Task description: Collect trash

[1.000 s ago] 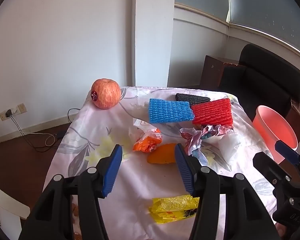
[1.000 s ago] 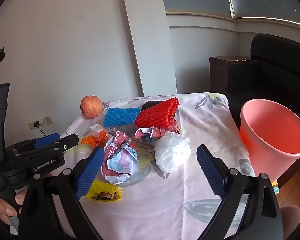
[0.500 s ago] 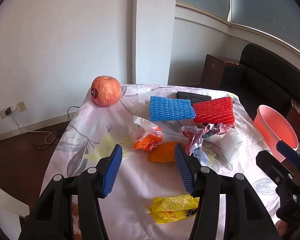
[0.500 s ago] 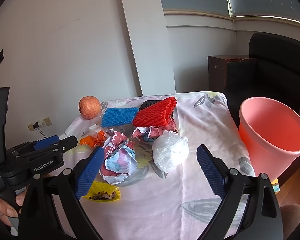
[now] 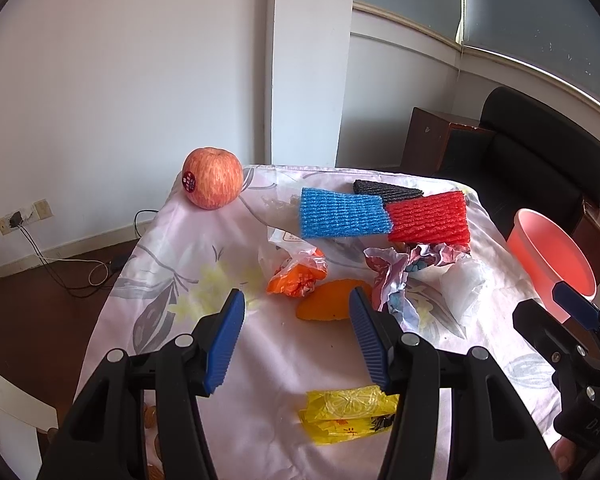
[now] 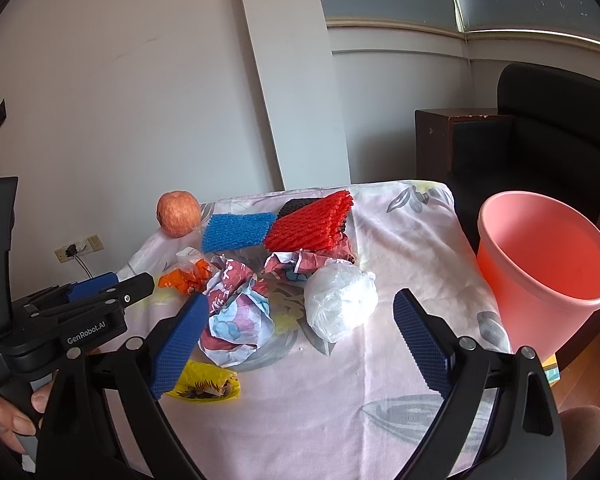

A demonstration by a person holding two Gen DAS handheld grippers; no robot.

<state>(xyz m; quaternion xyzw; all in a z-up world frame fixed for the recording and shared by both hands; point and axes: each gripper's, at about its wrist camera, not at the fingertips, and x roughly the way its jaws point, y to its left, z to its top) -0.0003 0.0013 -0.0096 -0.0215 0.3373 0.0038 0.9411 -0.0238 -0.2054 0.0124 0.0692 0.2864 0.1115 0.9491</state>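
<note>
Both my tools hang spread and empty over the near edge of the desk (image 6: 400,240). My right tool (image 6: 300,332) points straight at the white plastic wad (image 6: 340,304), just ahead between its jaws; my left tool (image 5: 296,328) faces the orange peel (image 5: 328,304). Right of the desk, the pink bucket (image 6: 548,264) looks empty.

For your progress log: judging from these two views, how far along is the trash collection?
Nothing looks done: what shows of the pink bin is empty. Nothing is in hand: the left tool and right tool are open above the table. Left: yellow wrapper, orange wrapper, crumpled paper, white bag.
</note>
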